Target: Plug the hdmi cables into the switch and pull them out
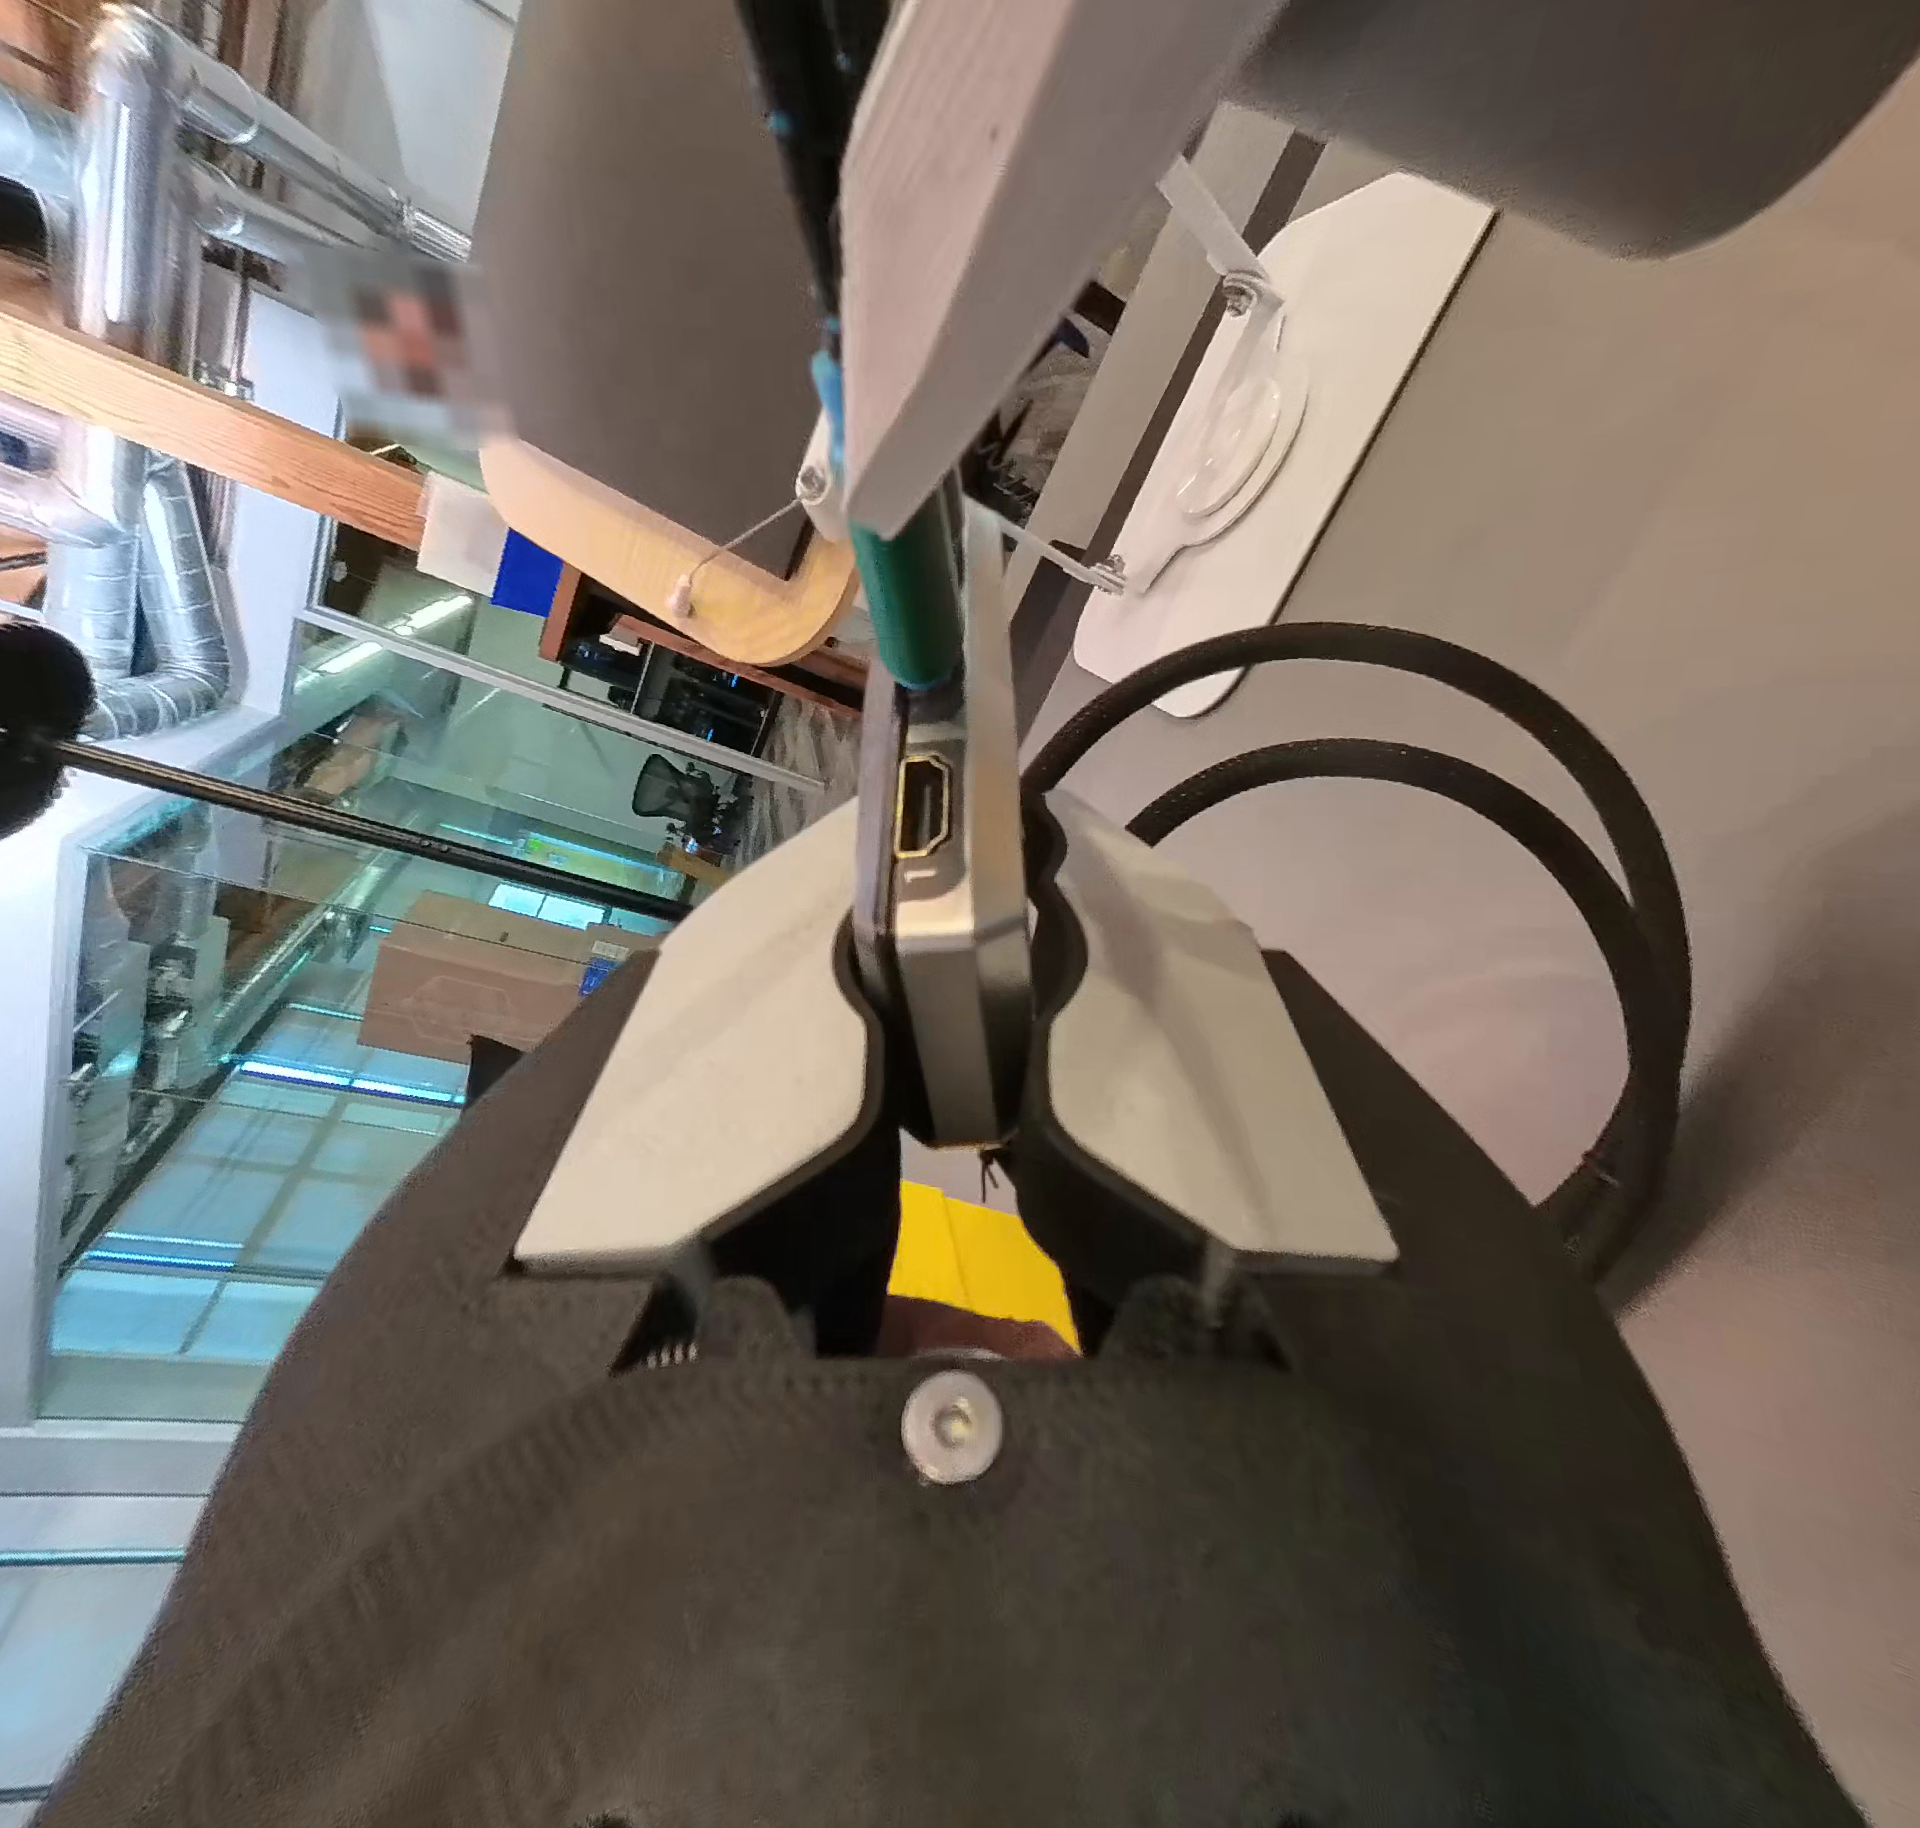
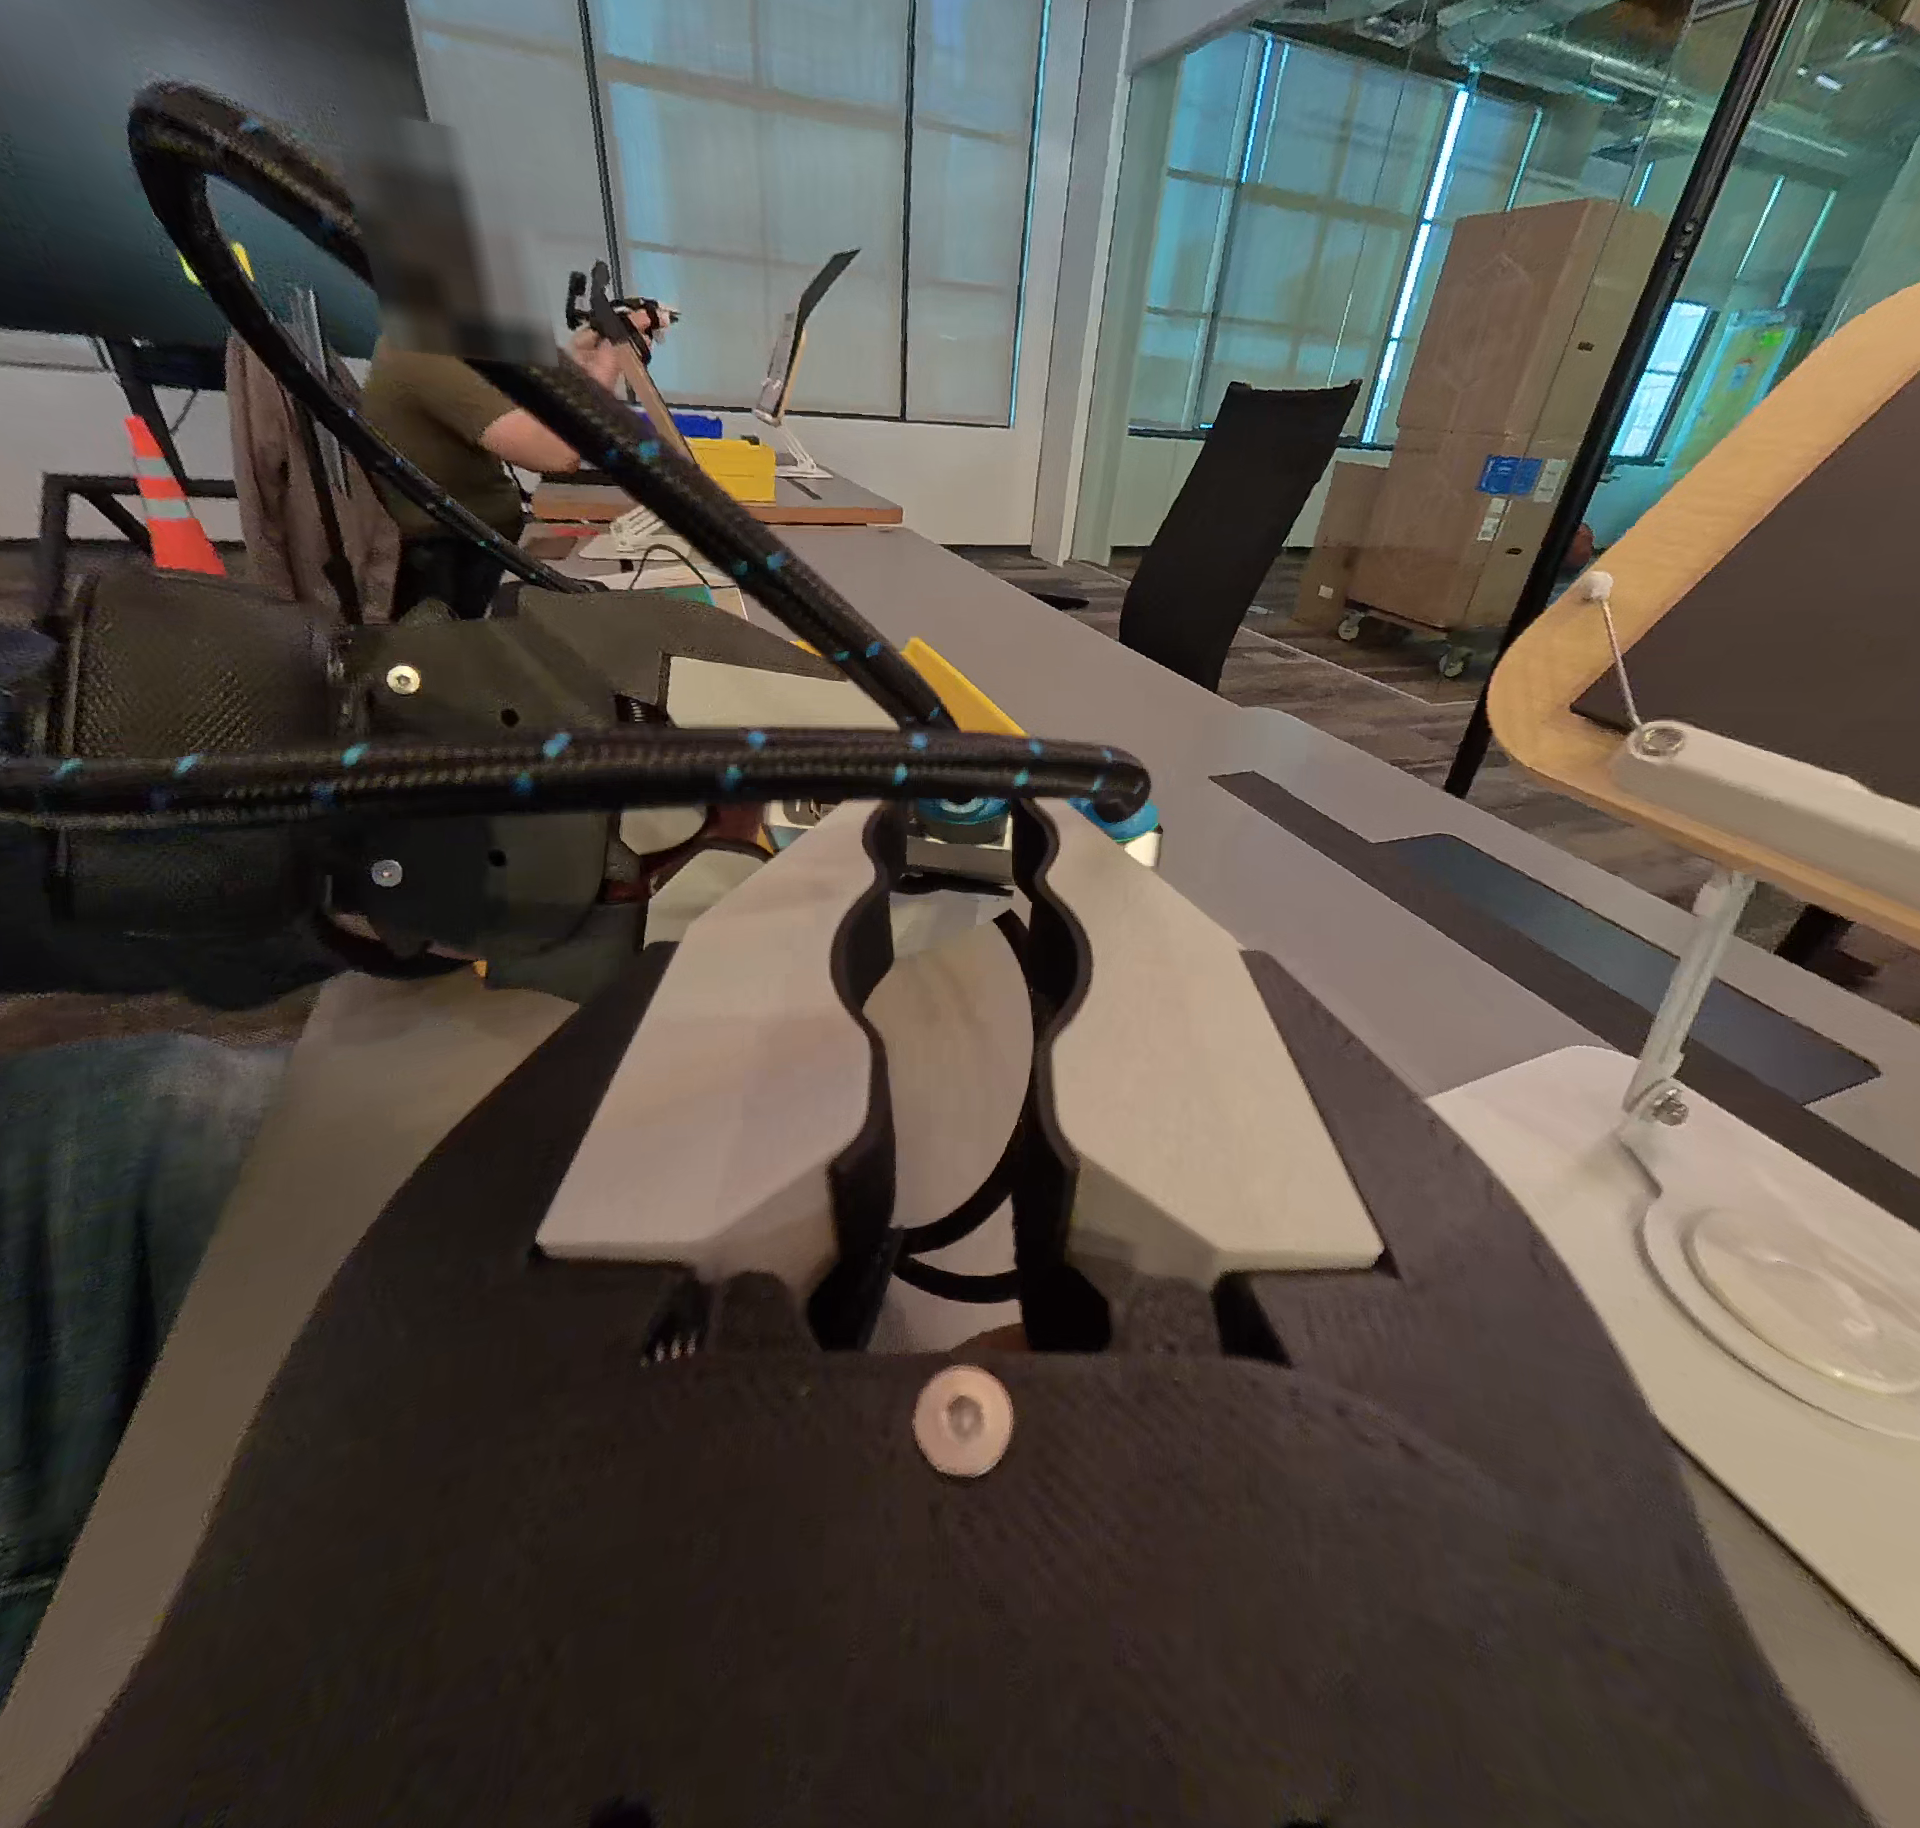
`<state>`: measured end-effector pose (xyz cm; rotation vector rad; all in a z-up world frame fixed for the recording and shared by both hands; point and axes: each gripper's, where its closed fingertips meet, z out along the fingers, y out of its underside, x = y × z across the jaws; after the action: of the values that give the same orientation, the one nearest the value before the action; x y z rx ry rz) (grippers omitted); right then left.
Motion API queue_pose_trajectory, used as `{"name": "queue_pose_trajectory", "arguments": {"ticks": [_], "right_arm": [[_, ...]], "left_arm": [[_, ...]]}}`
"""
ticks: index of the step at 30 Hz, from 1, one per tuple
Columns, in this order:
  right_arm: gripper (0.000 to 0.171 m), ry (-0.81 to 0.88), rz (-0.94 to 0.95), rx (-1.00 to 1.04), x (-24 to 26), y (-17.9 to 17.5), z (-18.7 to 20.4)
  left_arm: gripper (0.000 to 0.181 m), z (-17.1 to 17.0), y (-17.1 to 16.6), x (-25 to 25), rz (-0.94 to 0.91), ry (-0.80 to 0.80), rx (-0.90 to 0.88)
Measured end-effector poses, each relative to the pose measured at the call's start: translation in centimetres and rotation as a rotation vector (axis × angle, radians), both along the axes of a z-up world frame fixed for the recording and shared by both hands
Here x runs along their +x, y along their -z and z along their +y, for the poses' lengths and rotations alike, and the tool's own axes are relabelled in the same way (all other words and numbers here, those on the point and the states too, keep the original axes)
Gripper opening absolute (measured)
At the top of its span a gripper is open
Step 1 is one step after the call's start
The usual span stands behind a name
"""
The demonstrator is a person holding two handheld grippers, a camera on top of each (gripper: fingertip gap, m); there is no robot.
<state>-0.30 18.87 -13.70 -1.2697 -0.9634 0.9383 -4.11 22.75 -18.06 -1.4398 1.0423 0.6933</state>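
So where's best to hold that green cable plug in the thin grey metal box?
Grip the green plug by its stiff shell, across its sides, coming from the cable end in line with the thin grey metal switch box. The black braided cable would just bend. The right gripper seems clamped there; the left gripper steadies the box.

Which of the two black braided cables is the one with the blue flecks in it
The blue-flecked cable crosses in front of the right gripper, whose jaws grip its blue-collared plug. The plain black cable lies looped on the table beyond the left gripper.
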Motion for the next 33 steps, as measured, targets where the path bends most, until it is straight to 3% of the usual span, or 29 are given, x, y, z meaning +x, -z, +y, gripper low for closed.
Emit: {"name": "queue_pose_trajectory", "arguments": {"ticks": [16, 17, 19, 20, 24, 33], "right_arm": [[0.017, 0.020, -0.079, -0.063, -0.2, 1.1, 0.4], [0.017, 0.013, -0.075, -0.066, -0.2, 1.1, 0.3], [0.018, -0.012, -0.060, -0.075, -0.6, 1.0, -0.2], [0.018, -0.016, -0.056, -0.076, -0.7, 1.0, -0.3], [0.017, -0.025, -0.050, -0.089, -0.7, 1.4, -0.4], [0.010, -0.007, -0.048, -0.087, -0.2, 1.0, -0.3]], "left_arm": [[0.022, 0.2, 0.8, 0.0, 0.054, -0.002, 0.000], [0.025, 0.2, 0.9, 0.2, 0.038, 0.011, -0.005], [0.050, 0.1, 0.8, 1.0, 0.005, 0.041, -0.007], [0.040, 0.1, 0.7, 1.1, -0.002, 0.045, -0.004], [0.035, 0.3, 0.9, 0.7, -0.023, 0.025, -0.011], [0.034, 0.4, 0.1, 0.1, 0.101, -0.011, 0.078]]}}
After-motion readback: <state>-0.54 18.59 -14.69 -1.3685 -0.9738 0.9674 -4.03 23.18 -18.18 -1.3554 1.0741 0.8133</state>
